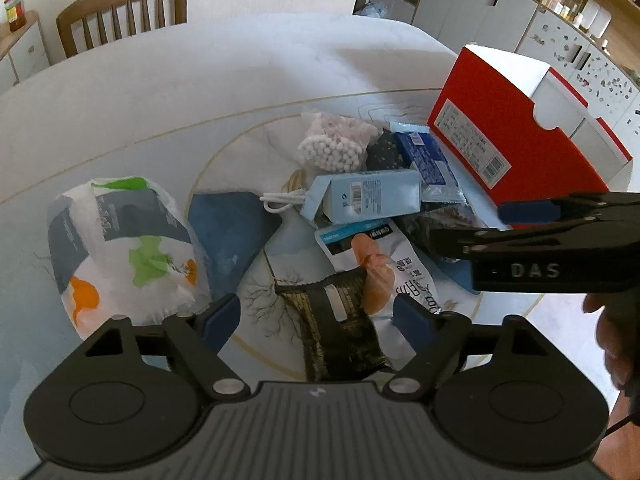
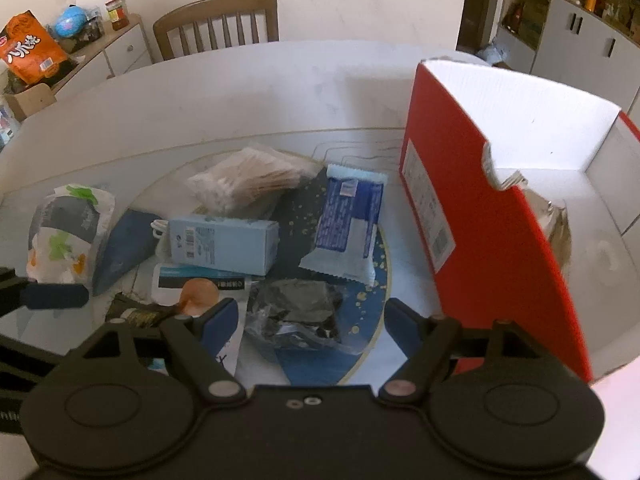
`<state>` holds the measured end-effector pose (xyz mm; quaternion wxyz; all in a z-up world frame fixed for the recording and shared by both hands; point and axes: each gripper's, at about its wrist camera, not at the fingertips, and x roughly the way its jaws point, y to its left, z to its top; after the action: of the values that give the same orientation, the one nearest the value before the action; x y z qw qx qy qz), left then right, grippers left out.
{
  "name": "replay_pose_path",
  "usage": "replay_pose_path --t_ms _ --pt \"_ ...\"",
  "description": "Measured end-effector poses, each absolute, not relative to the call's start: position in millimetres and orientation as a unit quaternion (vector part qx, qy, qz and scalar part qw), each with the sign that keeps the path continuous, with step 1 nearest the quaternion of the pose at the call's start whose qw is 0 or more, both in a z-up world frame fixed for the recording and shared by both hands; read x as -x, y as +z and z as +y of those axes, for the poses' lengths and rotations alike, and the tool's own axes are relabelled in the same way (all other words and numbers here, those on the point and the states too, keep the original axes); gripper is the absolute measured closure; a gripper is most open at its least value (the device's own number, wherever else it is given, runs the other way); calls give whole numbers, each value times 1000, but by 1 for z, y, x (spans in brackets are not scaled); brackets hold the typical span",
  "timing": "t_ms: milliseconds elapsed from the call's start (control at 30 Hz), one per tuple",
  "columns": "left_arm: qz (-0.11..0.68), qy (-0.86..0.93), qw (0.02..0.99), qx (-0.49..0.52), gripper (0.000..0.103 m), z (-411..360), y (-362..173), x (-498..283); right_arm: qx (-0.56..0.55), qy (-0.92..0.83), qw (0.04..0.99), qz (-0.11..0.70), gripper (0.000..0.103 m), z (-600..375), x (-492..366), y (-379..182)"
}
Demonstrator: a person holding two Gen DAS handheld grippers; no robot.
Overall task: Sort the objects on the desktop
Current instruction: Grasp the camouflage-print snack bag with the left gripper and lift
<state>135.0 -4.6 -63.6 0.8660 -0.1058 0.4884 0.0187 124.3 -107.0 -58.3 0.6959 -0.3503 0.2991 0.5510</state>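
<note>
A pile of small items lies on the white table. In the left wrist view my left gripper [image 1: 320, 318] is open above a dark gold-patterned packet [image 1: 340, 332] that lies on a white pouch [image 1: 376, 256]. A light blue carton [image 1: 368, 196], a bag of cotton swabs [image 1: 336, 146] and a blue-white packet [image 1: 430, 160] lie beyond. My right gripper [image 2: 312, 320] is open above a clear bag of dark pieces [image 2: 298, 310]. It also shows from the side in the left wrist view [image 1: 480, 226]. The red open box [image 2: 472, 216] stands to its right.
A white printed bag [image 1: 120, 252] and a blue cloth [image 1: 232, 232] lie left of the pile. A wooden chair [image 2: 218, 24] stands behind the table. Something crumpled lies inside the red box [image 2: 556, 224]. Cabinets stand at the back right.
</note>
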Motion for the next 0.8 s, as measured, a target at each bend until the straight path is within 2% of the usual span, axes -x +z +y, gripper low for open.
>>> replay_pose_path --t_ms 133,267,367,633,667,800 --pt "498 15 859 113 35 -7 -68 -135 356 549 693 303 25 -101 -125 -66" --pt "502 17 856 120 41 -8 -72 -134 362 544 690 311 37 -98 -128 -73" --pt "505 16 854 122 51 -9 -73 -134 364 541 690 314 40 -100 -129 -75" --pt "503 8 856 123 65 -11 -74 -134 366 546 688 307 50 -103 -131 -74" --pt "502 8 856 122 66 -11 -74 -134 365 547 689 306 54 -103 -131 -73" --pt "501 5 857 120 68 -11 -72 -133 364 547 692 301 60 -106 -132 -72"
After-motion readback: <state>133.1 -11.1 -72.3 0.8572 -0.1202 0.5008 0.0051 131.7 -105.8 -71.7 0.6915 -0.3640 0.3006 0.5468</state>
